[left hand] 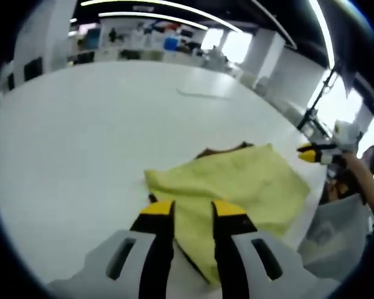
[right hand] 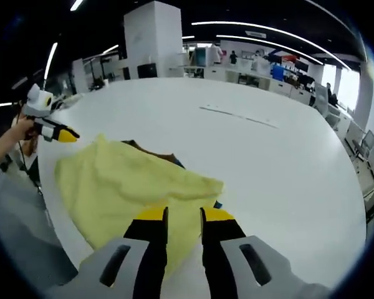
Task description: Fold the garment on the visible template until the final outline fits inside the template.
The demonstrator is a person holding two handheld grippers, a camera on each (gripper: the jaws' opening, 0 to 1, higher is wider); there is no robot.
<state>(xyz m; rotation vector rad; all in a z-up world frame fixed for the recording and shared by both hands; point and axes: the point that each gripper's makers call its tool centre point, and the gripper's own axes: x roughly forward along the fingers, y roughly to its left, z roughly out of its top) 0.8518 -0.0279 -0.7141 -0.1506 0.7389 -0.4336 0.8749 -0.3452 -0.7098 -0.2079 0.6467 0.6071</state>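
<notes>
In the left gripper view we see a white table [left hand: 81, 137] running wide to the left, bare apart from a thin pale strip [left hand: 202, 94] lying far off near its back edge. Near the middle sits the yellow garment [left hand: 237, 187], spread flat close to the table's right edge, with a dark brown patch [left hand: 221, 150] peeking out from under its far side; we can't tell if that is the template or part of the garment. The left gripper [left hand: 193, 208] hangs just over the garment's near corner, yellow tips spread with a gap between them, nothing pinched. At far right the right gripper [left hand: 311, 152] comes in, held in a person's hand [left hand: 355, 163]; its tips look pressed together, though it's small and blurry.

In the right gripper view, the left gripper [right hand: 61, 134] shows at far left beside the garment's [right hand: 118, 180] corner, held by a hand [right hand: 19, 129], apparently clear of the cloth. The garment lies along the table's [right hand: 268, 162] left edge, the brown patch [right hand: 153, 151] at its far side and a small blue bit [right hand: 217, 204] at its near right fold. The right gripper [right hand: 184, 215] hovers over the near edge of the cloth, tips apart, gripping nothing. Office desks and clutter [right hand: 280, 62] sit in the background.
</notes>
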